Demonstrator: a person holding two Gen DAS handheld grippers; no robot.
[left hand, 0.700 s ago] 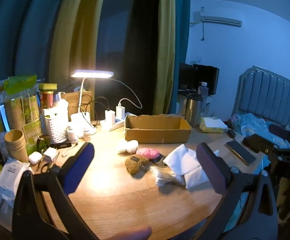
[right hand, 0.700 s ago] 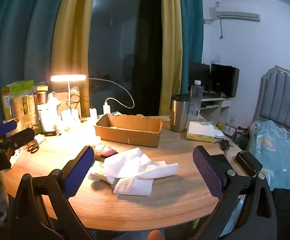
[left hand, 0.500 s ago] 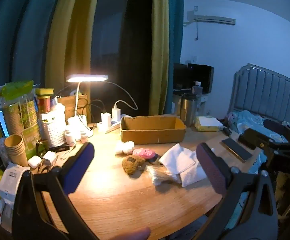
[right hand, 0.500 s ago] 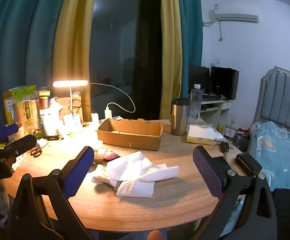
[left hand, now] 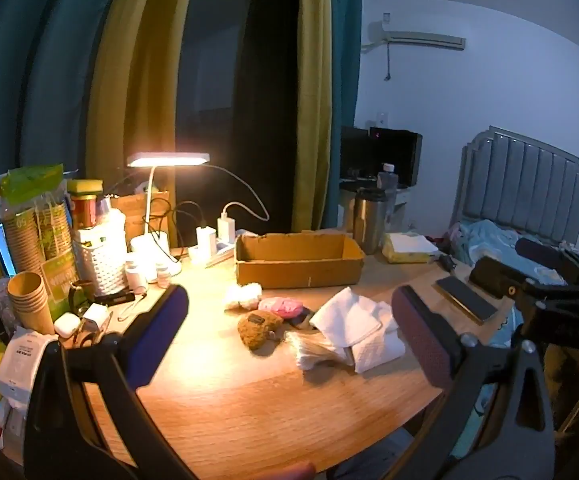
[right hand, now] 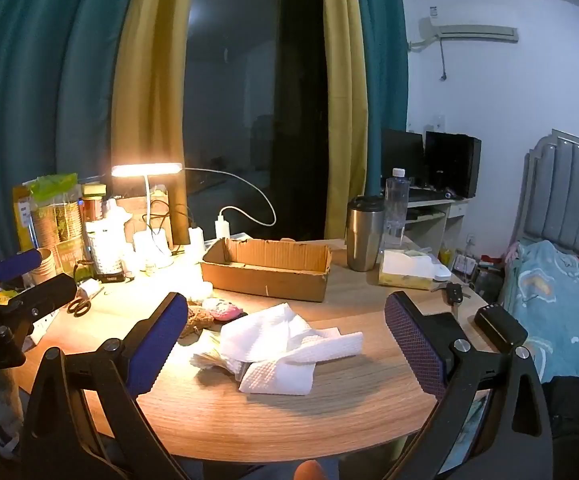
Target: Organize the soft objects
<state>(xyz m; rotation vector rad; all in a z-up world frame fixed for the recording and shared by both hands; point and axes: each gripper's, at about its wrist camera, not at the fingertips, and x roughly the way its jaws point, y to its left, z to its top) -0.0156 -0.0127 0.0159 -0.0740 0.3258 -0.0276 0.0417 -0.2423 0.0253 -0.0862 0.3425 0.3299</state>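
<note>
Left gripper (left hand: 289, 334): I read the fingers as spread wide, nothing between the pads; it hangs above the near edge of the worktop (left hand: 249, 408).
Right gripper (right hand: 285, 334): fingers likewise wide apart and empty, held over the near side of the worktop.
White paper towels (right hand: 289, 340): crumpled heap lying between the right fingers in that view, beyond the tips; in the left view it sits just inside the right-hand finger.
Fibrous pale bundle (left hand: 313, 350): partly under the near-left edge of the towels, touching them.
Brown plush piece (left hand: 258, 327): ahead of the left gripper, between its fingers, just left of the towels.
Pink soft item (left hand: 281, 307): just behind the brown piece, close to it; I cannot tell whether they touch.
White fluffy ball (left hand: 243, 296): beyond the pink item, near the box front.
Cardboard box (left hand: 297, 266): open top, farther along the fingers' line, behind all the soft things; I see nothing inside from here.
Desk lamp (left hand: 168, 160): lit, beyond the left-hand finger.
Steel tumbler (right hand: 364, 240): upright, right of the box.
Tissue pack (right hand: 409, 270): beyond the right-hand finger of the right gripper.
Scissors (right hand: 78, 305): flat on the worktop, off to the left.
</note>
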